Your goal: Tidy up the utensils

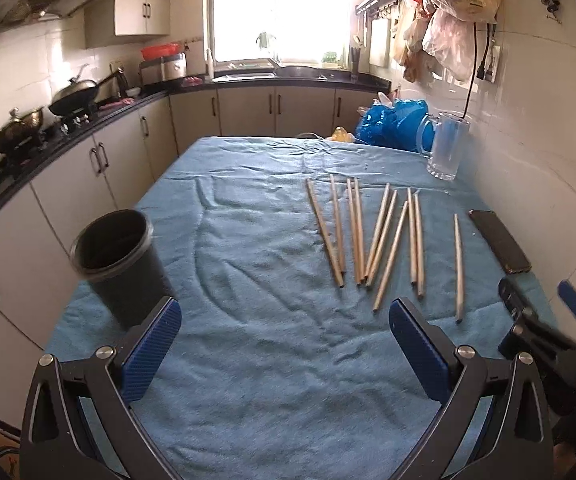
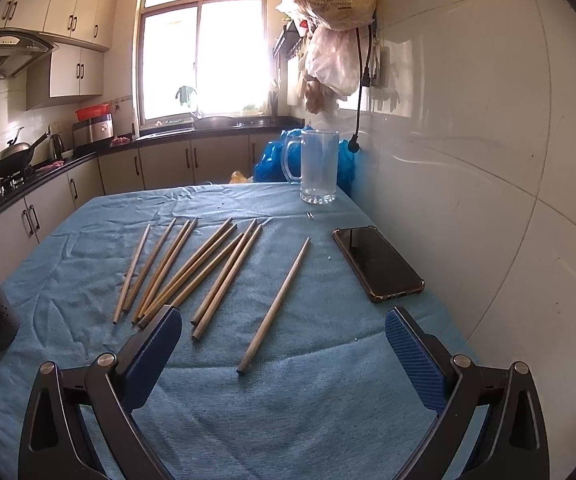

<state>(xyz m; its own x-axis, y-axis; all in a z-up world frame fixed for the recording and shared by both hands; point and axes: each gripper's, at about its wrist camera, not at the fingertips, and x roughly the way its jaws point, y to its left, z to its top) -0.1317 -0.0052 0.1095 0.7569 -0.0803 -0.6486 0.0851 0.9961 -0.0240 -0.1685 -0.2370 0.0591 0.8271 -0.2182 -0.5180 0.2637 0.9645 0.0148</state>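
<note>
Both grippers hover with fingers spread wide and nothing between them: the left gripper [image 1: 284, 328] over the near middle of the blue tablecloth [image 1: 248, 360], the right gripper [image 2: 284, 336] near its right side. Wooden chopsticks [image 2: 192, 268] lie fanned in the cloth's middle, one single chopstick [image 2: 274, 306] apart to their right. A black utensil holder [image 1: 118, 264] stands upright at the left edge. A phone [image 2: 378, 262] lies by the right edge, a glass mug [image 2: 318, 166] at the far right corner.
</note>
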